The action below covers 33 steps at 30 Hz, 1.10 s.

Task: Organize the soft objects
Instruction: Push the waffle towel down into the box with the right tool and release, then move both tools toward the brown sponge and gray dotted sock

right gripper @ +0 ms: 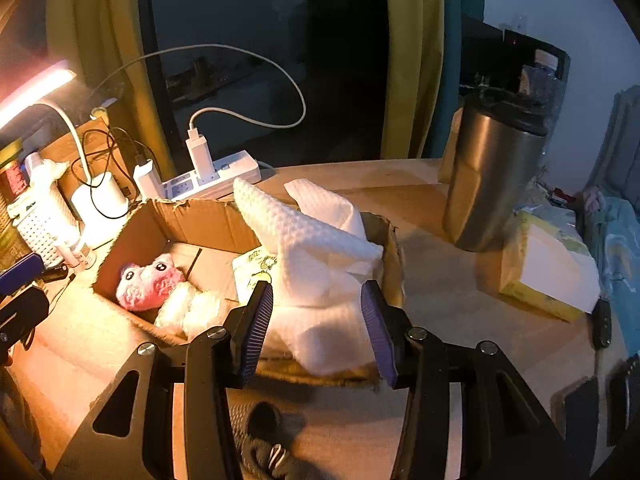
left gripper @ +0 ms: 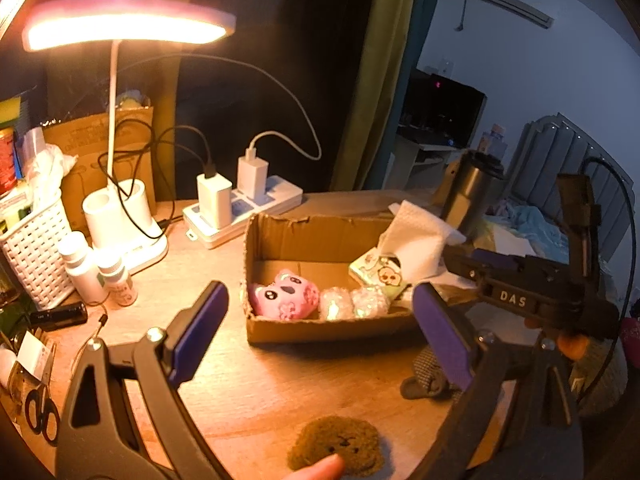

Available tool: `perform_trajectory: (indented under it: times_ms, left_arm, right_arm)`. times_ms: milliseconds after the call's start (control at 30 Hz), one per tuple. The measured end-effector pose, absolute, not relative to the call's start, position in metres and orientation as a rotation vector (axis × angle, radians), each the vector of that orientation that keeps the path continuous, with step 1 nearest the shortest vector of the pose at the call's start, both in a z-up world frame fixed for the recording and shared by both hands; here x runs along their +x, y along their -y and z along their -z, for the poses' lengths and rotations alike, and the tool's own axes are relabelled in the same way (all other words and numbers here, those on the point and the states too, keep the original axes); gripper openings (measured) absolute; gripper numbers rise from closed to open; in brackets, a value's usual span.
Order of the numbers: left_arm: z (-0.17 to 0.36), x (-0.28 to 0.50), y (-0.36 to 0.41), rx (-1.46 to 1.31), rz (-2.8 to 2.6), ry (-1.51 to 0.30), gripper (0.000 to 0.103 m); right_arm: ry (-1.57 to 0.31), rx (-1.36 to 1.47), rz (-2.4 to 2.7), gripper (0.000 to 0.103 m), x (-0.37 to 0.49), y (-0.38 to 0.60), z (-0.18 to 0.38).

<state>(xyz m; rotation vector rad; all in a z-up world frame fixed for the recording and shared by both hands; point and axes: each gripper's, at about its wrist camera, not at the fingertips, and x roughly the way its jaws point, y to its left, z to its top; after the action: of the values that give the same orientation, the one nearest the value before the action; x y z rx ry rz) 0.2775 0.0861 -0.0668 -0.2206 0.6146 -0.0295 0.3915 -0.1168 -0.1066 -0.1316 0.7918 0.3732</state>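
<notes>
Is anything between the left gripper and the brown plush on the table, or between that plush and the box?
Nothing visible. The left gripper is open above bare table, with the brown plush just below and a fingertip at its near edge. Between the plush and the box lies only bare table; the box's low front wall must be cleared.

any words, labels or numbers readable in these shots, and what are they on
"DAS": white letters on the black body of the right claw, seen from the left wrist.
Brown paper bag behind the lamp: faint print, too blurred to read.
Red can at the far left: label unreadable.
Small bottle by the lamp base: pink label, too small to read.
Cartoon packet in the cardboard box: pictures only; no legible text.
</notes>
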Motion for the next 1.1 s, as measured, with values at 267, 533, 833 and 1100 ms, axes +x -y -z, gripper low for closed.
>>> perform_trajectory:
  times_ms: [267, 533, 833, 1100]
  left_arm:
    - [0.055, 0.254, -0.078, -0.212, 0.038, -0.585, 0.094]
    - [0.05, 0.231, -0.074, -0.216, 0.044, -0.568, 0.094]
    - [0.046, 0.207, -0.069, -0.217, 0.039, -0.554, 0.094]
    - [0.049, 0.19, -0.067, -0.227, 0.028, -0.559, 0.094]
  right_arm:
    - [-0.761, -0.131, -0.378, 0.049, 0.362, 0.123, 0.092]
    - [-0.744, -0.134, -0.392, 0.049, 0.334, 0.124, 0.082]
    - [-0.732, -0.137, -0.414, 0.05, 0.306, 0.121, 0.079]
    - [-0.727, -0.151, -0.436, 0.061, 0.284, 0.121, 0.077]
